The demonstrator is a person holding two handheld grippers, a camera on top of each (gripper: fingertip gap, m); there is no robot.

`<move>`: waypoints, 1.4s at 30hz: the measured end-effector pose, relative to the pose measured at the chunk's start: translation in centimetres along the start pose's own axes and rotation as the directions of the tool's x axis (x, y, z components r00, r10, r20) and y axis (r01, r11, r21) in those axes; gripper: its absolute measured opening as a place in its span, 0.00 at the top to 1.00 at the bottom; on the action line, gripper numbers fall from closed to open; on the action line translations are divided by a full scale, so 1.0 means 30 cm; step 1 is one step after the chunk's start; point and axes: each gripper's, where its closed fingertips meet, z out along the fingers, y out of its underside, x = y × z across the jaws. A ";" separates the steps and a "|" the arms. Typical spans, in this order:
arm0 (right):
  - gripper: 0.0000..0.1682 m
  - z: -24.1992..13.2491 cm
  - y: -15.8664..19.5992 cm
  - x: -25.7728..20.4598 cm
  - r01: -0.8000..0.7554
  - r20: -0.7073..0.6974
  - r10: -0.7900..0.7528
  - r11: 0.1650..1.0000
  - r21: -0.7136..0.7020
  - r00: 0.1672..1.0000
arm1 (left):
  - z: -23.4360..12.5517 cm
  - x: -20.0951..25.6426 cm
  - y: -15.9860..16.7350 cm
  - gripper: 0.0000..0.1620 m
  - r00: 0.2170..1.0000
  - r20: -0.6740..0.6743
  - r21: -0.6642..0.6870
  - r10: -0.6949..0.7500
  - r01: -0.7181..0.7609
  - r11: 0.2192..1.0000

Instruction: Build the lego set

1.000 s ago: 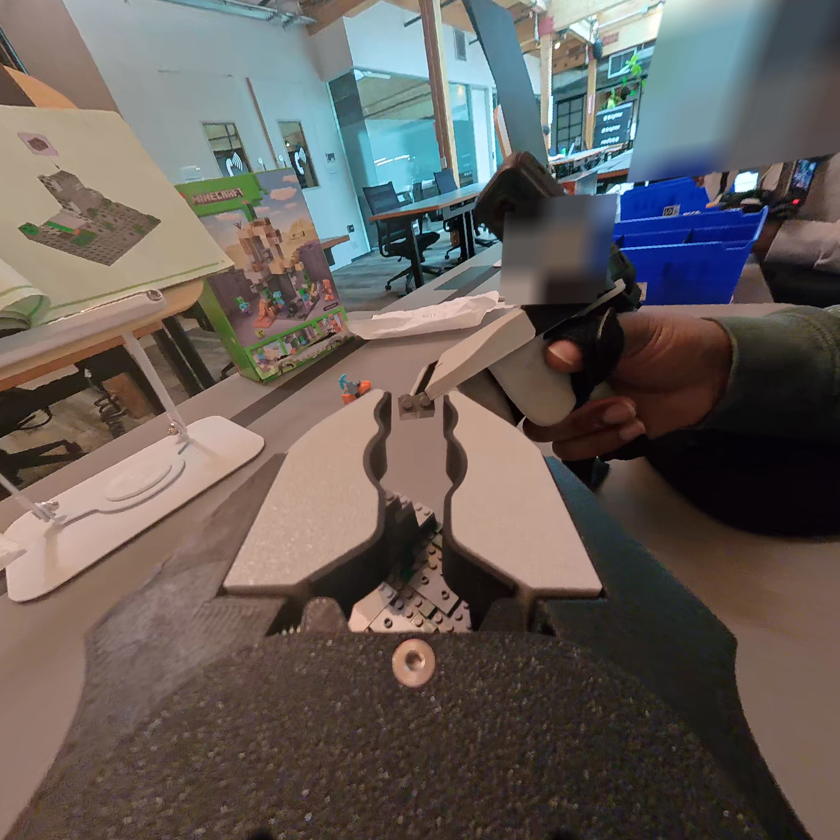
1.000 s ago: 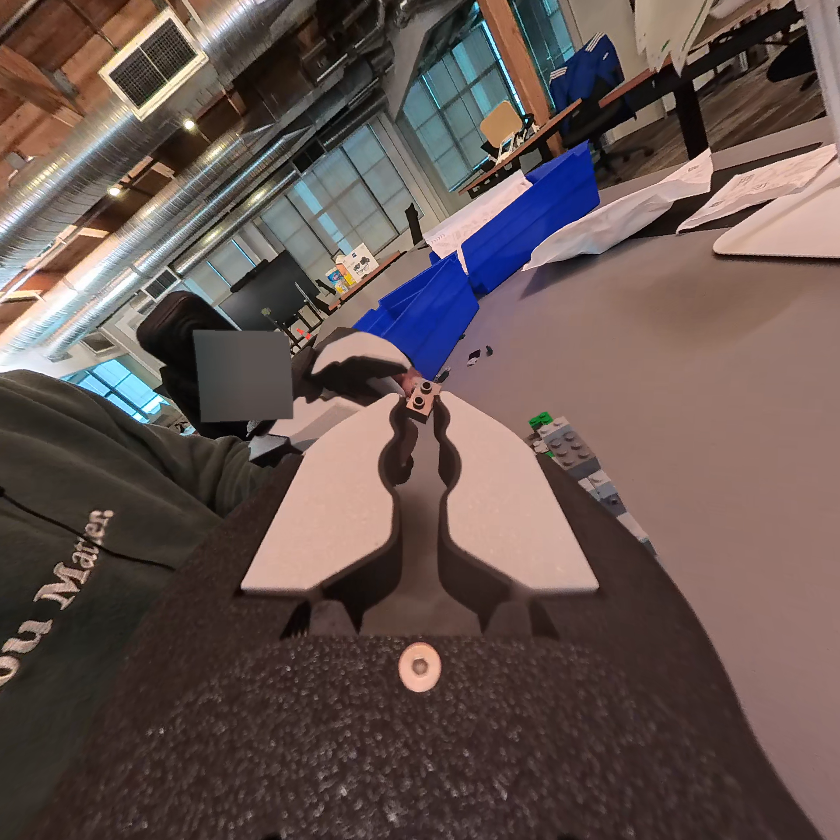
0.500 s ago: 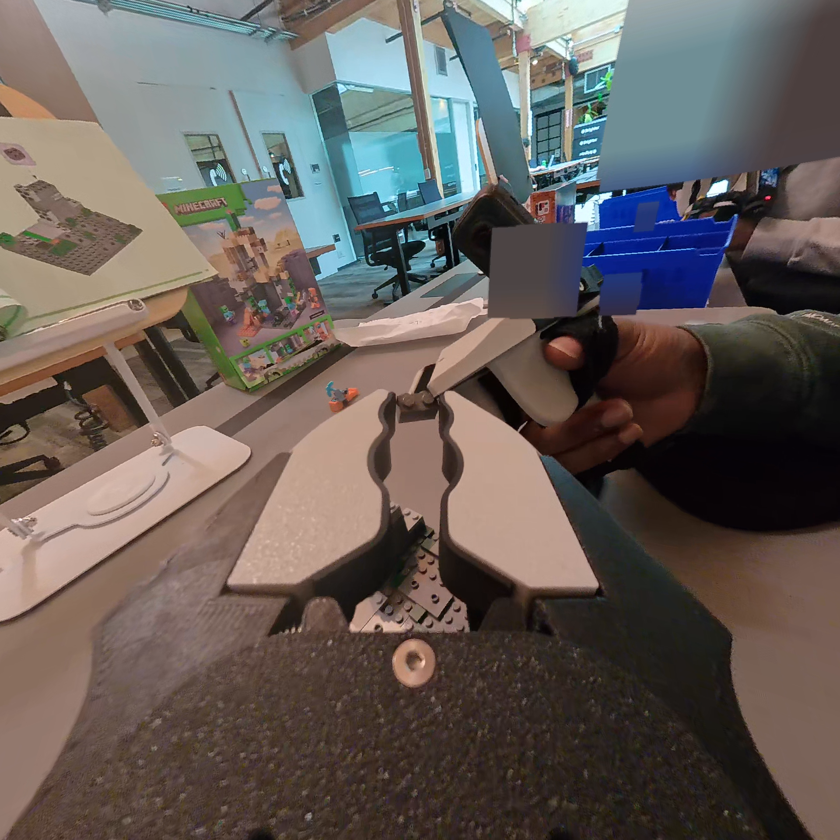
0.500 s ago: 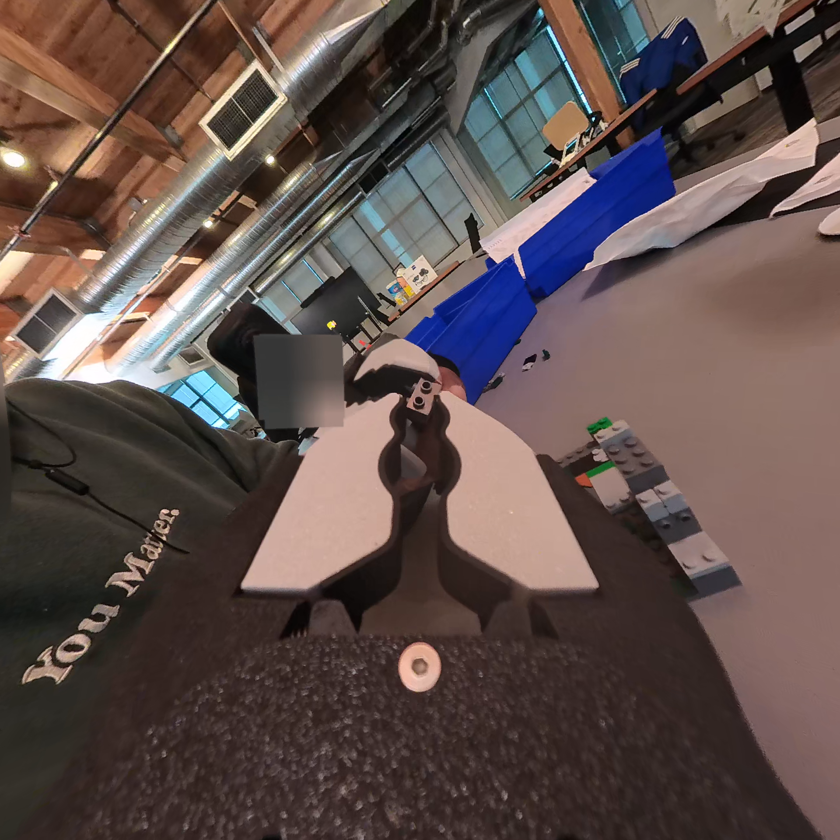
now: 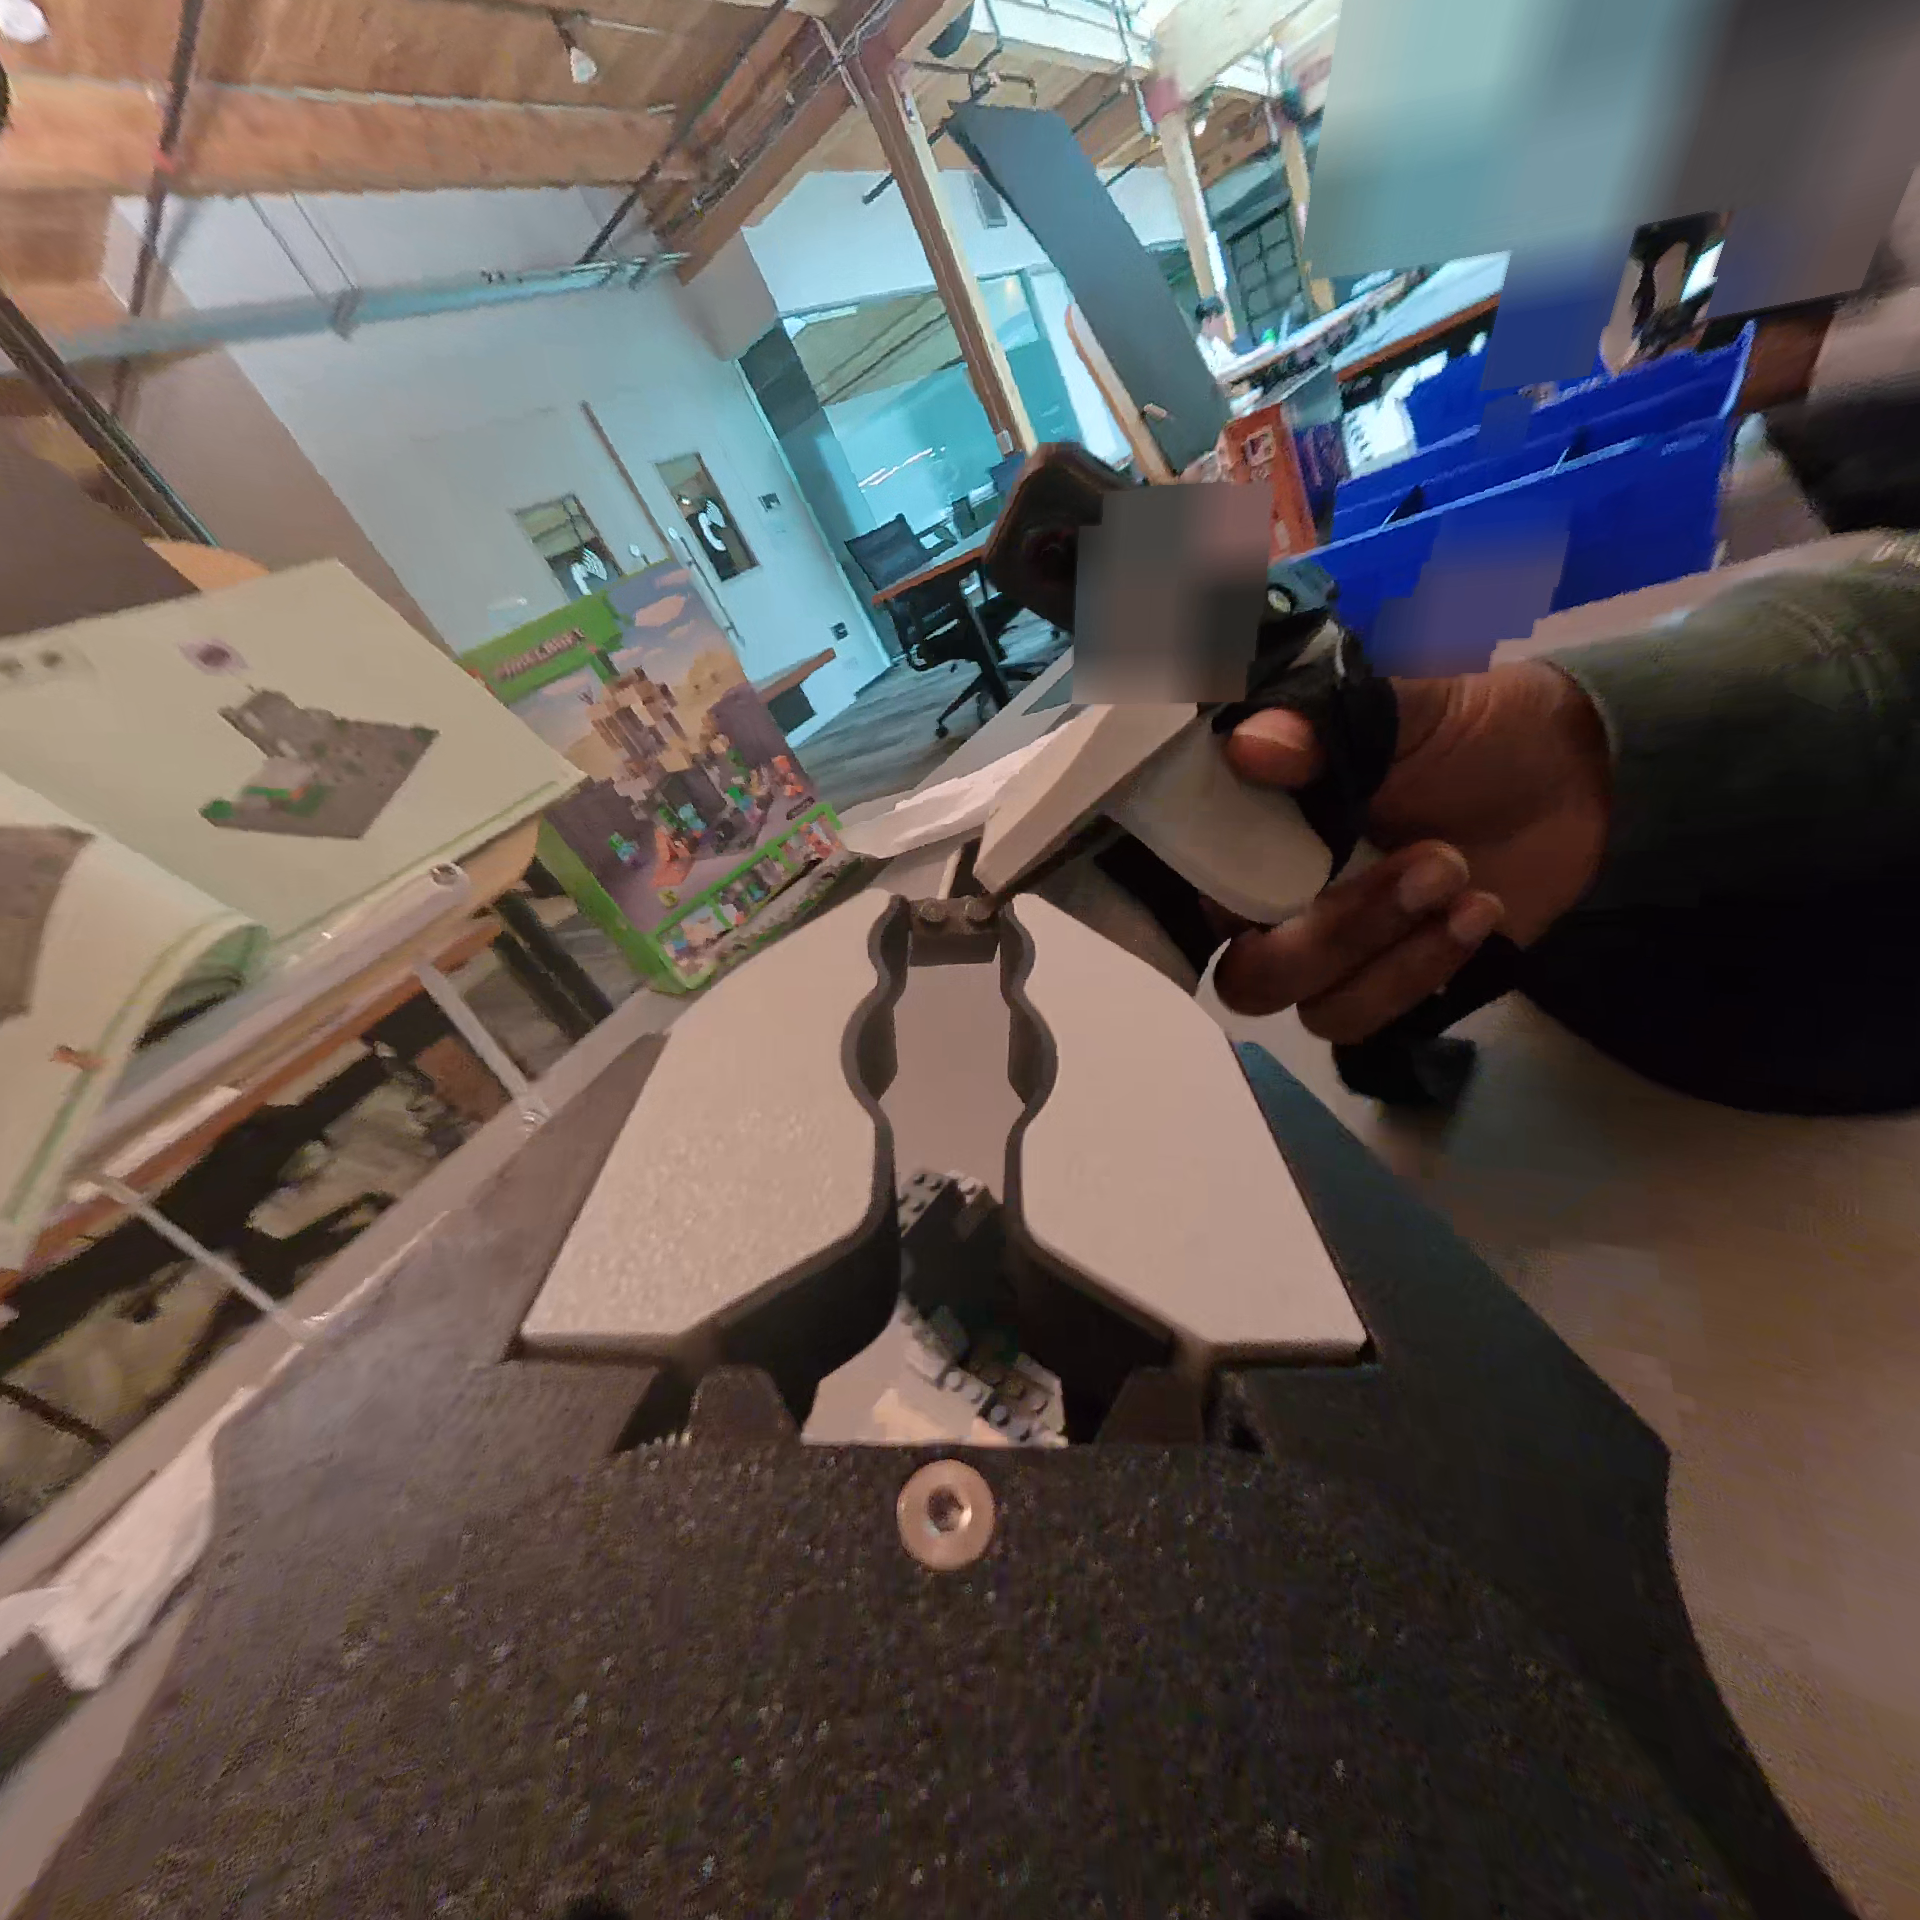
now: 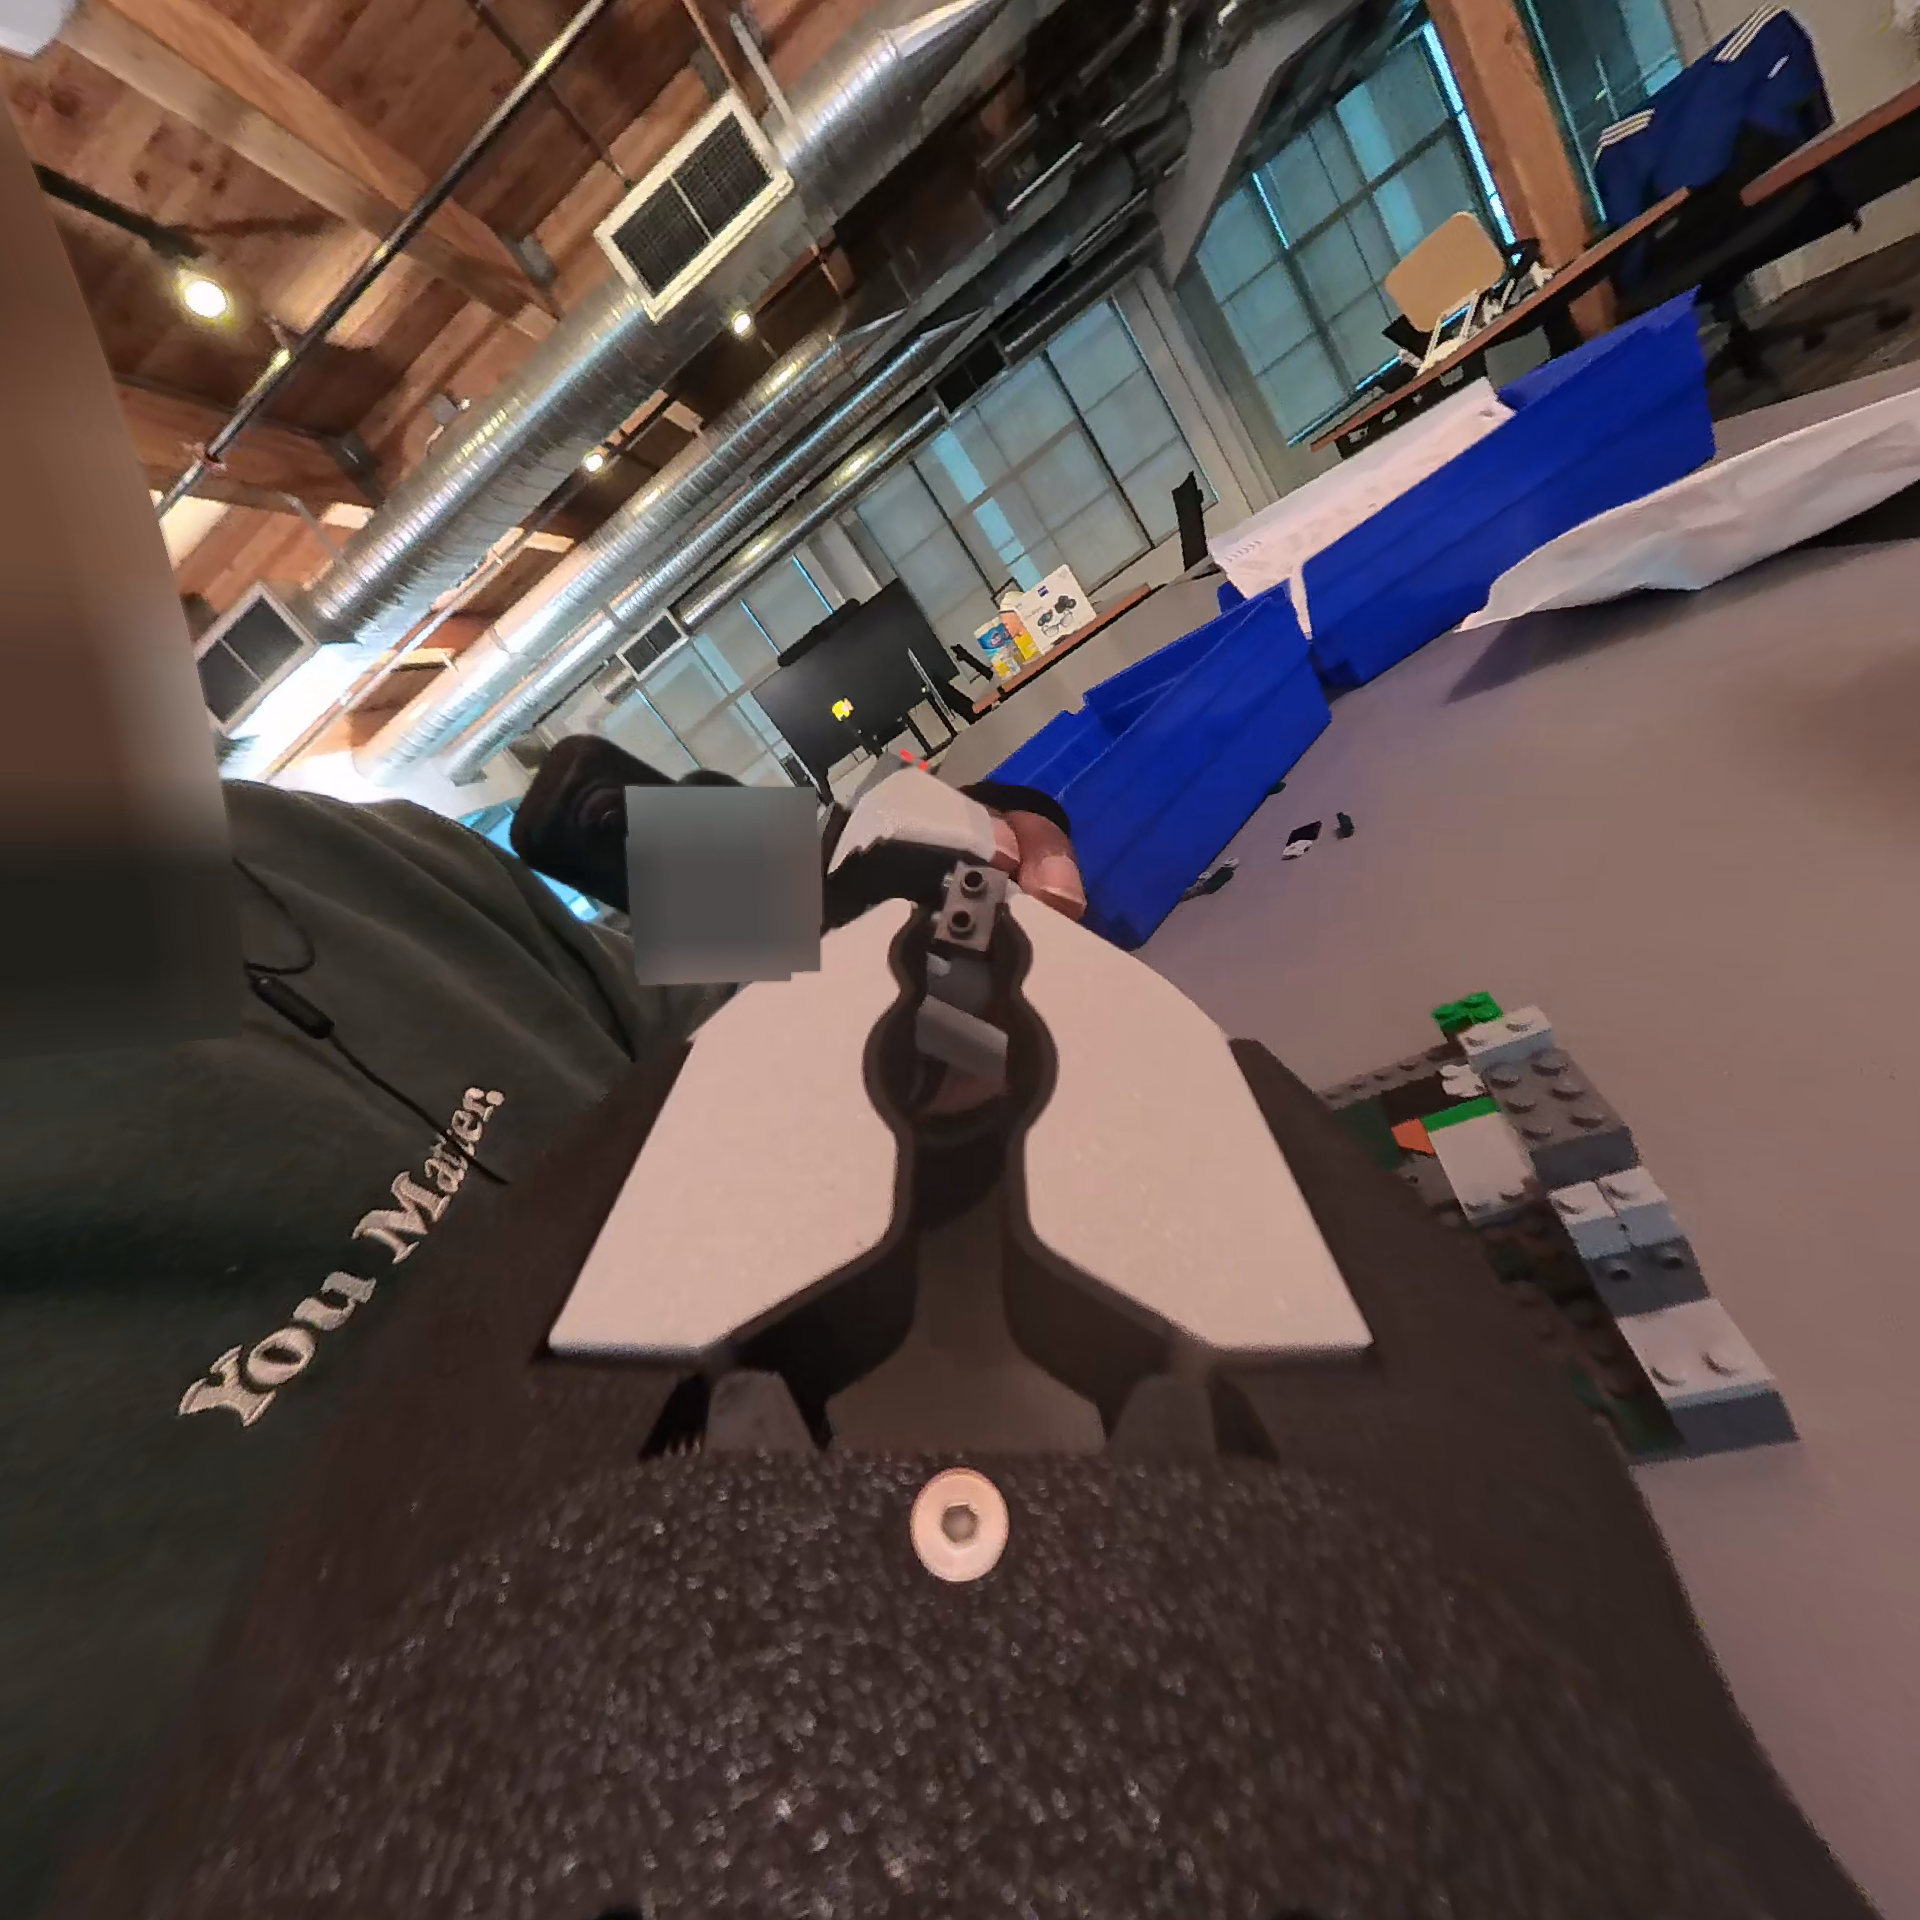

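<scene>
Two-stud grey brick (image 5: 951, 940): held in the air above and beside the partly built model (image 6: 1558, 1174), pinched from two sides at once.
Left gripper (image 5: 951, 923): narrowed to the brick's width, its tips clamped on the brick's ends.
Right gripper (image 6: 966, 920): also nearly closed, with the same brick between its tips; the right hand (image 5: 1434, 831) squeezes its grip.
Model: flat on the grey table (image 6: 1662, 831), below the grippers and untouched.
Change: over the last second both grippers have tilted upward and the brick has turned a little in the right wrist view, while neither has let go.
Meaning: this looks like a re-grip or handover in the air; the brick is not yet placed, so pressing it onto the model is still to come.
Beyond the model: blue bins (image 6: 1195, 748) farther back; the set's box (image 5: 696, 810) and open instruction booklet (image 5: 270, 748) off to its far side.
</scene>
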 end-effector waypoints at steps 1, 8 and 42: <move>0.91 0.000 0.002 -0.002 0.006 -0.003 -0.006 1.000 -0.012 1.000 | -0.001 -0.001 0.004 0.90 0.999 0.015 -0.013 0.050 -0.050 0.999; 0.93 0.002 0.037 0.032 0.043 -0.104 -0.054 0.993 -0.110 0.993 | 0.008 0.027 0.044 0.90 0.978 0.003 -0.091 0.209 -0.208 0.974; 0.93 0.005 0.096 -0.252 0.838 0.689 -0.492 0.418 -0.350 0.533 | -0.130 0.178 -0.184 0.90 0.030 -0.726 -0.359 -0.687 0.835 0.417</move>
